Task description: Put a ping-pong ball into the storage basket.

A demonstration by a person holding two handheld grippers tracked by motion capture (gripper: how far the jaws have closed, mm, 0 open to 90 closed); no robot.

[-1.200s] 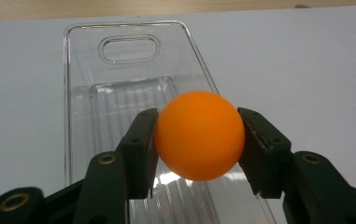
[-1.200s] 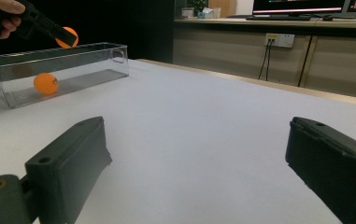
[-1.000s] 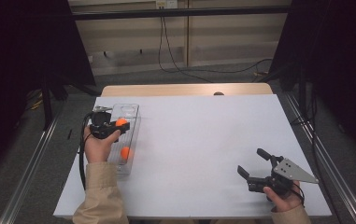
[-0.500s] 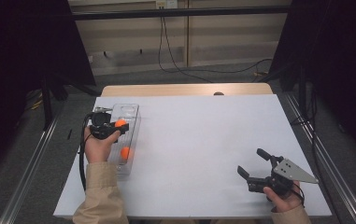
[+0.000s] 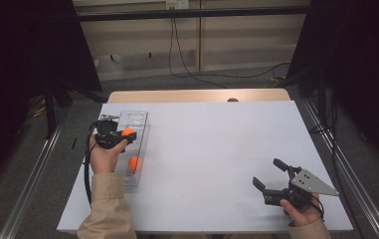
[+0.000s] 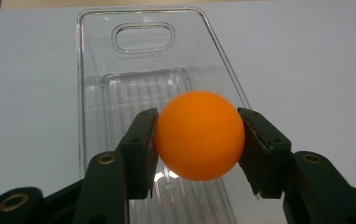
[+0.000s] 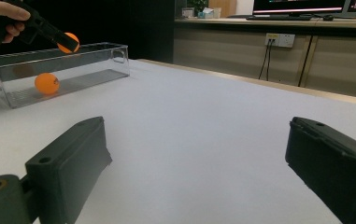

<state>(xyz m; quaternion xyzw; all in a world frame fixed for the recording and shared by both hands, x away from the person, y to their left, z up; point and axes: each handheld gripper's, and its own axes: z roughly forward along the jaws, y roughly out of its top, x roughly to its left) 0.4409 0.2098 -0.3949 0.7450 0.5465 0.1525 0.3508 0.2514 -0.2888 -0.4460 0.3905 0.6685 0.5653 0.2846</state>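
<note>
My left gripper [image 5: 127,133] is shut on an orange ball [image 6: 199,135], with both black pads pressed against its sides. It holds the ball over a clear plastic bin [image 5: 142,119] at the left of the white table. From the right gripper view the held ball [image 7: 69,42] hangs just above the bin's rim. A second orange ball [image 5: 134,163] lies on the bin's floor near its front end, the same ball [image 7: 46,83] seen through the clear wall. My right gripper [image 5: 269,175] rests open near the table's front right, with nothing between its jaws.
The clear bin [image 6: 133,60] has a handle cut-out at its far end and a ribbed floor. The white table [image 5: 217,144] spreads wide between the two hands. Cables hang on the wall behind, and metal rails run along both sides of the table.
</note>
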